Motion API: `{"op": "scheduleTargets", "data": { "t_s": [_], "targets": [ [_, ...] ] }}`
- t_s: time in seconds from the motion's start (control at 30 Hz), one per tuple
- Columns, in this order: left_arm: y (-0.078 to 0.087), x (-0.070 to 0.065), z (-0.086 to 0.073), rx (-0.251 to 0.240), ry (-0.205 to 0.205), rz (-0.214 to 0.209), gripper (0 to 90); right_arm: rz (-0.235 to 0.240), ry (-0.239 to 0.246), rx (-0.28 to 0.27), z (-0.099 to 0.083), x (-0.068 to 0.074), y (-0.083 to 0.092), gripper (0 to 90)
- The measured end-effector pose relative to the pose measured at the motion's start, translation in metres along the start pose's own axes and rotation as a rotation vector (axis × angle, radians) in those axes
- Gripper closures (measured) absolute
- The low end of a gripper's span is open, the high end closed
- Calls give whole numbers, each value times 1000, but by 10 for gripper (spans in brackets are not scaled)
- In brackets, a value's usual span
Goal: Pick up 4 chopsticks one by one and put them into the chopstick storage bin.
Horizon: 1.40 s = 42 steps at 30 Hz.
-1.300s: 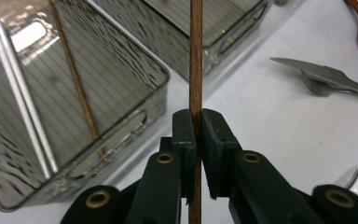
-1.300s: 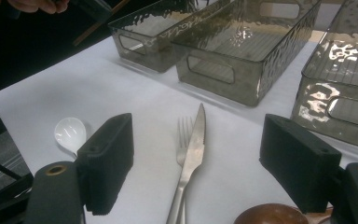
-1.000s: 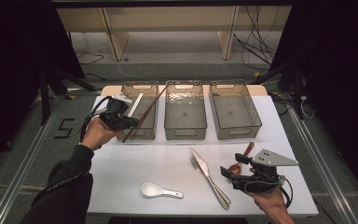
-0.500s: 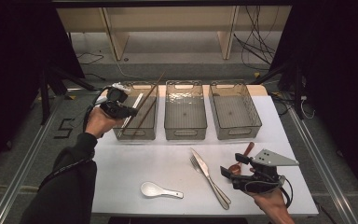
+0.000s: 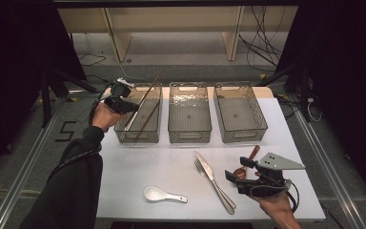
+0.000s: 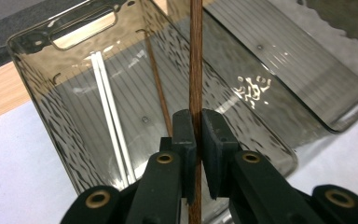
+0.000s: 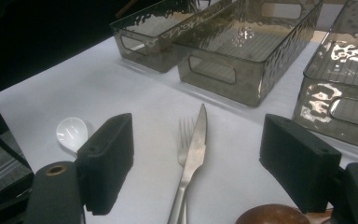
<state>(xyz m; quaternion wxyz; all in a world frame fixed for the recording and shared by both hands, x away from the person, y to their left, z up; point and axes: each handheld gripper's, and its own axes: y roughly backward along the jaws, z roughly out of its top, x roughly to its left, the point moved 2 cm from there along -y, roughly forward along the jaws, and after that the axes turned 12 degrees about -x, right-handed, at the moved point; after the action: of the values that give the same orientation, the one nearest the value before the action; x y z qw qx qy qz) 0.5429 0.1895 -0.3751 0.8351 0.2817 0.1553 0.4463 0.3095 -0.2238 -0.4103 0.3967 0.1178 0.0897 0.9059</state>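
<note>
A brown chopstick (image 6: 196,60) is pinched between the pressed-together jaws of the left gripper (image 5: 124,104) and held slanting over the far-left bin (image 5: 122,132), where others already lie. By the look of it, the dropping-in step is in hand: next the stick must be lowered lengthwise and released. The right gripper (image 7: 196,163) rests at the near right with jaws spread, holding nothing, beside a fork (image 5: 201,167) and knife (image 5: 214,181).

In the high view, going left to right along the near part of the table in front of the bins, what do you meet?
White spoon → fork and knife lying side by side → brown wooden spoon → right gripper, jaws open. The left gripper is farther back, holding a brown chopstick over the left bin.
</note>
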Motion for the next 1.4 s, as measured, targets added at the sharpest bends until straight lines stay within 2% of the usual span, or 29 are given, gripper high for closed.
{"op": "scheduleTargets", "data": {
  "t_s": [0.37, 0.53, 0.7, 1.13, 1.3, 1.4],
  "targets": [
    [-9, 9, -4, -1, 29, 32, 835, 2, -2, 0, 0, 0, 0, 267],
    [-12, 10, -8, 7, 12, 42, 835, 2, -1, 0, 0, 0, 0, 267],
    [-16, 13, -12, 22, 14, 52, 835, 3, -3, 0, 0, 0, 0, 267],
    [-22, 19, -22, 44, 51, 77, 832, 3, -2, 0, 0, 0, 0, 267],
    [-23, 19, -24, 37, 73, 84, 816, 4, -1, -1, 0, 0, 0, 267],
    [-22, 17, -25, 35, 85, 78, 736, 2, -3, 0, 0, 0, 0, 267]
  ]
}}
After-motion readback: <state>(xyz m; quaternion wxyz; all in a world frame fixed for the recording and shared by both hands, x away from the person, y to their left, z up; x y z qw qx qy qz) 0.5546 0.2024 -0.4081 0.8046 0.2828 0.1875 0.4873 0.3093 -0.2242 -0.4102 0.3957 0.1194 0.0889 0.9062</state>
